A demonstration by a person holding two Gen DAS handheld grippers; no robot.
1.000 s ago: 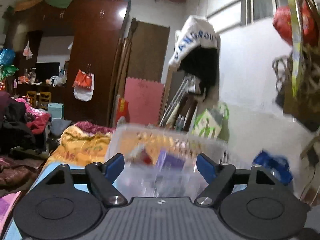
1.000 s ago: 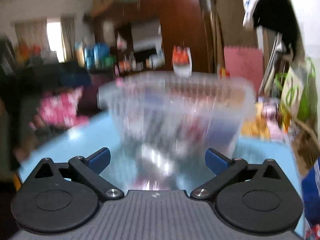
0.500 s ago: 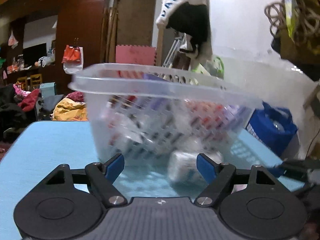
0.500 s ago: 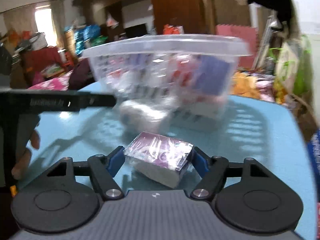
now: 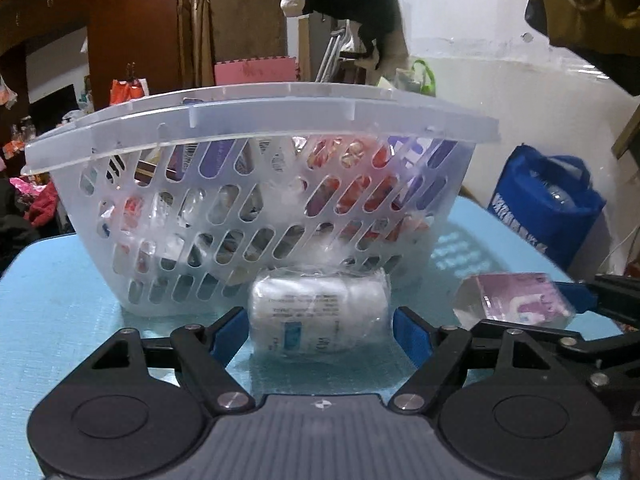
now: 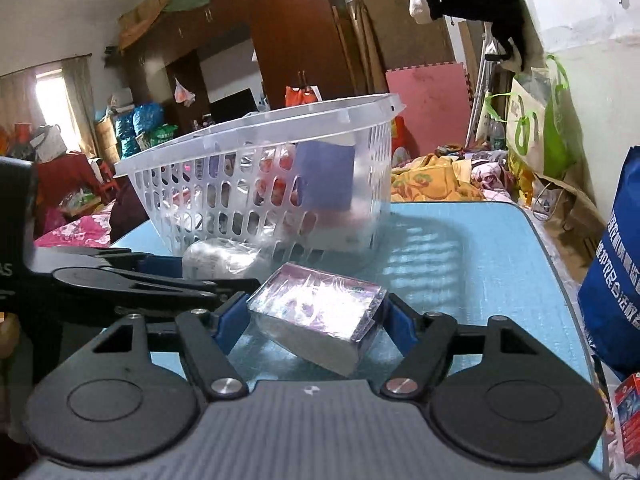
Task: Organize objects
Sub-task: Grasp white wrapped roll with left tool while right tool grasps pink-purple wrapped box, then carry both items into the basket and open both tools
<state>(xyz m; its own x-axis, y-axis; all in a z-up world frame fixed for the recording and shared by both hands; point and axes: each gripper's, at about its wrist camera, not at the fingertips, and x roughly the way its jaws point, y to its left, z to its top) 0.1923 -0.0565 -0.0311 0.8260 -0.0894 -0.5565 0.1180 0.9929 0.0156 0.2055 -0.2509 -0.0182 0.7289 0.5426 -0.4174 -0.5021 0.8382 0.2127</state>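
A clear slotted plastic basket (image 5: pixel 256 136) (image 6: pixel 256 148) full of wrapped packets stands on the light blue table (image 5: pixel 60 300). A white wrapped roll (image 5: pixel 320 312) lies on the table in front of it, between the fingers of my left gripper (image 5: pixel 320 330), whose blue pads stand at the roll's sides. A purple wrapped tissue pack (image 6: pixel 316 312) sits between the fingers of my right gripper (image 6: pixel 314 316), pads against both ends. The pack (image 5: pixel 516 300) also shows at the right of the left wrist view, and the roll (image 6: pixel 220 256) in the right wrist view.
A blue bag (image 5: pixel 548 208) (image 6: pixel 616 292) stands off the table's right edge. A small red box (image 6: pixel 628 416) lies at the right edge. Bedding, a pink mat (image 6: pixel 428 96) and dark wardrobes fill the room behind.
Both grippers have come down to the table in front of the basket. The left now has the white roll between its fingers; the right has closed in on the purple pack.
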